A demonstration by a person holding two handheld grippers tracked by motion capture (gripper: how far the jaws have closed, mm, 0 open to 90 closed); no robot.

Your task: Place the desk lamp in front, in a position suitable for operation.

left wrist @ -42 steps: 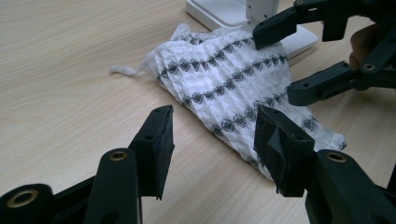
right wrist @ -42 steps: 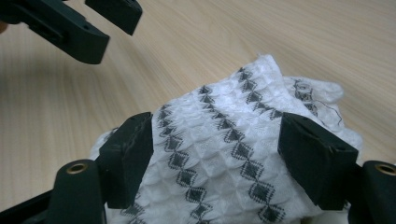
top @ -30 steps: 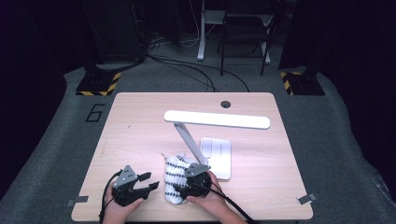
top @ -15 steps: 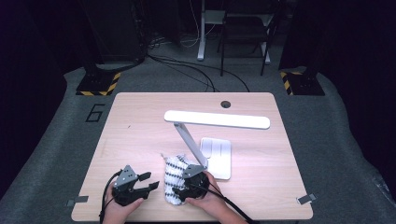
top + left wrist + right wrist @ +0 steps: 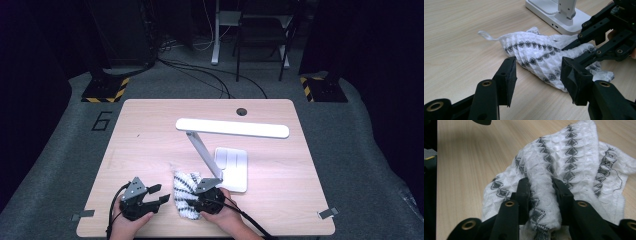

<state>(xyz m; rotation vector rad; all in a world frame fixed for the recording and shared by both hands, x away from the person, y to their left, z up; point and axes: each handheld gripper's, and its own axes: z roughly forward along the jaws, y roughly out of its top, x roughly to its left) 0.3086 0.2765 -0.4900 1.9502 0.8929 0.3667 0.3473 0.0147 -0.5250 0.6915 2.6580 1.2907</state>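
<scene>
Cloth (image 5: 544,202) pinched in right tongs (image 5: 541,197)

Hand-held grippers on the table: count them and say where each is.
2. The left hand-held gripper sits open near the table's front edge; the right hand-held gripper beside it is pinching a fold of the white patterned cloth.

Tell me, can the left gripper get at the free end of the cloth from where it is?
Probably yes. The left gripper is open and faces the cloth across bare table; the right gripper pinches a fold further along.
</scene>
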